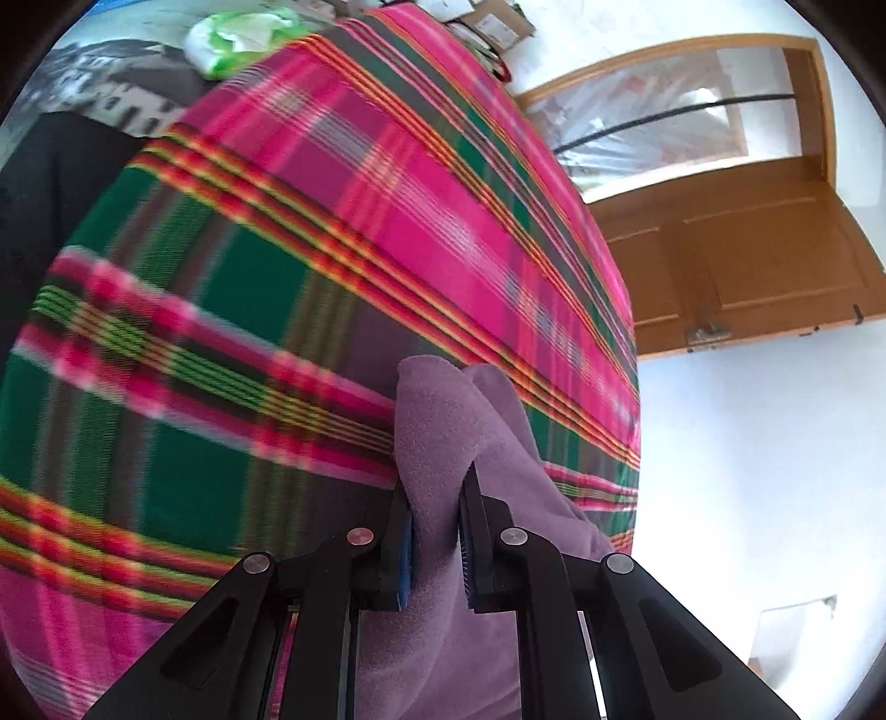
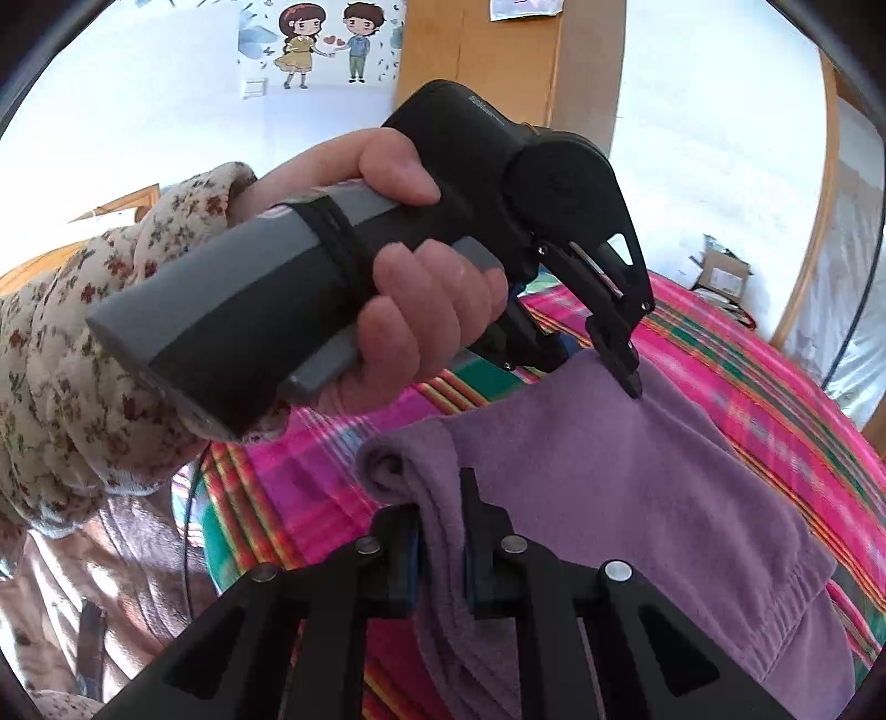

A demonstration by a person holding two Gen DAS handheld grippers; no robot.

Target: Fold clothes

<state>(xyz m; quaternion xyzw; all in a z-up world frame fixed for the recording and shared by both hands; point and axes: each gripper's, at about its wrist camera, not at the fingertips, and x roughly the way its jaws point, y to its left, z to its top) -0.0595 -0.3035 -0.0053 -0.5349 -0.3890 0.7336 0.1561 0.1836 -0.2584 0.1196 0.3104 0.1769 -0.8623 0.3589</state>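
Purple fleece garment (image 2: pixel 609 498) held up over plaid bedspread (image 1: pixel 277 277), pinched at two points along its upper edge. Left gripper (image 1: pixel 434 545) clamped on a bunched fold of the fleece; blue pads (image 1: pixel 407 559) pressed against cloth on both sides, fabric rising toward 12 o'clock from the tips and trailing down toward 6 o'clock between the black arms. Right gripper (image 2: pixel 440 545) likewise closed on a rolled edge of the same garment, cloth filling the narrow gap between fingers and draping away toward 4 o'clock. In right wrist view, left gripper seen from outside at 1 o'clock, tips biting the garment's top edge, held by a hand (image 2: pixel 421 310) in a floral sleeve (image 2: pixel 83 332). Garment spans between the two tools, mostly lifted; whether its lower part touches the bedspread cannot be told. Bedspread blurred in left view. Wooden door (image 1: pixel 736 249) at 2 o'clock of left view; cartoon wall sticker (image 2: pixel 326 44) at 11 o'clock of right view.
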